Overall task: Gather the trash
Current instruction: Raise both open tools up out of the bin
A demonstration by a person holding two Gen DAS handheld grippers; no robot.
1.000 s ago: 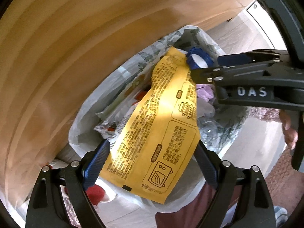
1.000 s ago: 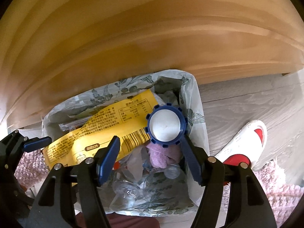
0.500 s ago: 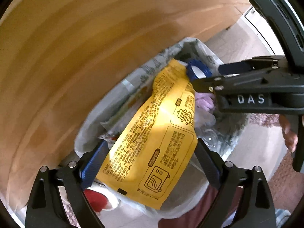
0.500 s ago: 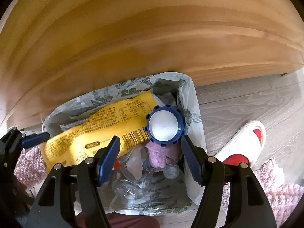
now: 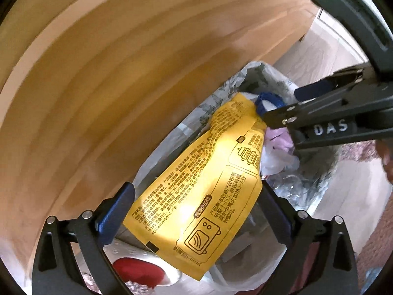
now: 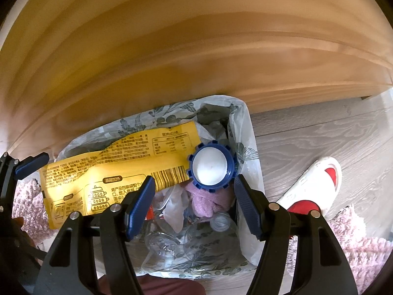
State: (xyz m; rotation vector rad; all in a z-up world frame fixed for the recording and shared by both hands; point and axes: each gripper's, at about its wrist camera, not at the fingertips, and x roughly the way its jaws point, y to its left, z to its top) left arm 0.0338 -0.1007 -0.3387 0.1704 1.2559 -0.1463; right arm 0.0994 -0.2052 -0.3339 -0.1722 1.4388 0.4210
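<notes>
A trash bin lined with a leaf-print bag (image 6: 242, 132) (image 5: 248, 78) stands on the floor under both grippers. A yellow food wrapper (image 5: 201, 196) (image 6: 118, 162) lies slanted across its mouth. My left gripper (image 5: 196, 196) points down with the wrapper between its jaws; the jaws are opening and the pads do not press on it. One of its fingers (image 6: 32, 164) shows at the left of the right wrist view. My right gripper (image 6: 194, 186) (image 5: 282, 105) hangs open over the bin. A blue cap with a white inside (image 6: 211, 167) (image 5: 267, 100) rests on the trash just past its fingertips.
A wooden furniture panel (image 6: 196, 49) rises right behind the bin. Inside lie a purple cloth (image 6: 208, 201) and clear plastic bottles (image 6: 221, 221). A white and red slipper (image 6: 316, 186) and a pink fluffy rug (image 6: 363, 245) sit on the grey wood floor (image 6: 319, 135) to the right.
The left jaws have spread wider around the yellow wrapper and that view has tilted. The wrapper has slipped a little lower and leftward over the bin. The right gripper kept still.
</notes>
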